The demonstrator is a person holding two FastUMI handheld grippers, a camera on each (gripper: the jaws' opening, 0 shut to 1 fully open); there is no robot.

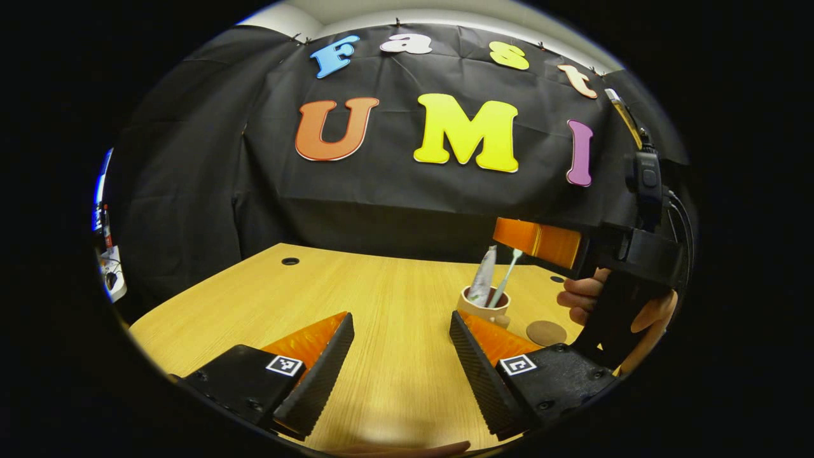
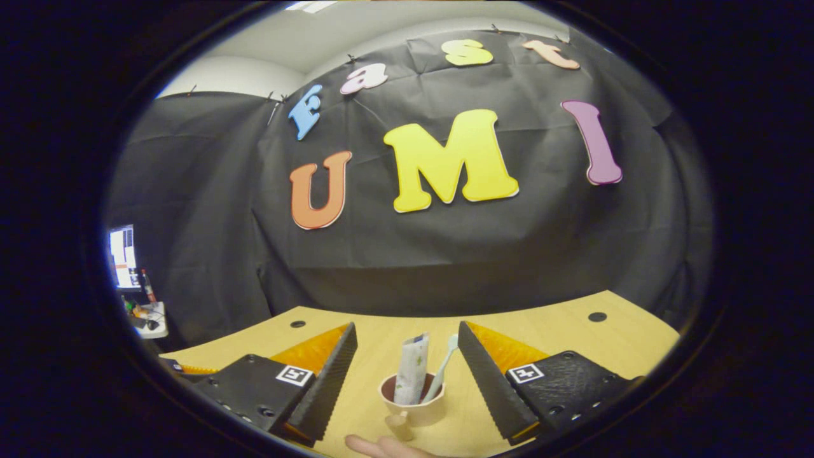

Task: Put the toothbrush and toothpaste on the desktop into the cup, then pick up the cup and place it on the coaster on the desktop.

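Two items in cup [image 2: 412, 404]: toothpaste [image 2: 411, 369] | toothbrush [image 2: 441, 367]

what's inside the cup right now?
The cup holds the toothpaste tube and the toothbrush, both upright and sticking out above the rim. Their lower ends and the cup's bottom are hidden by its wall.

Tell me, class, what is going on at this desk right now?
A person holds a two-finger tool in each hand over a wooden desk. The toothpaste and toothbrush already stand in the cup. The right tool hangs open just above the cup, one finger on either side, touching nothing. The left tool is open too, holding nothing. The cup is not yet on the round coaster beside it.
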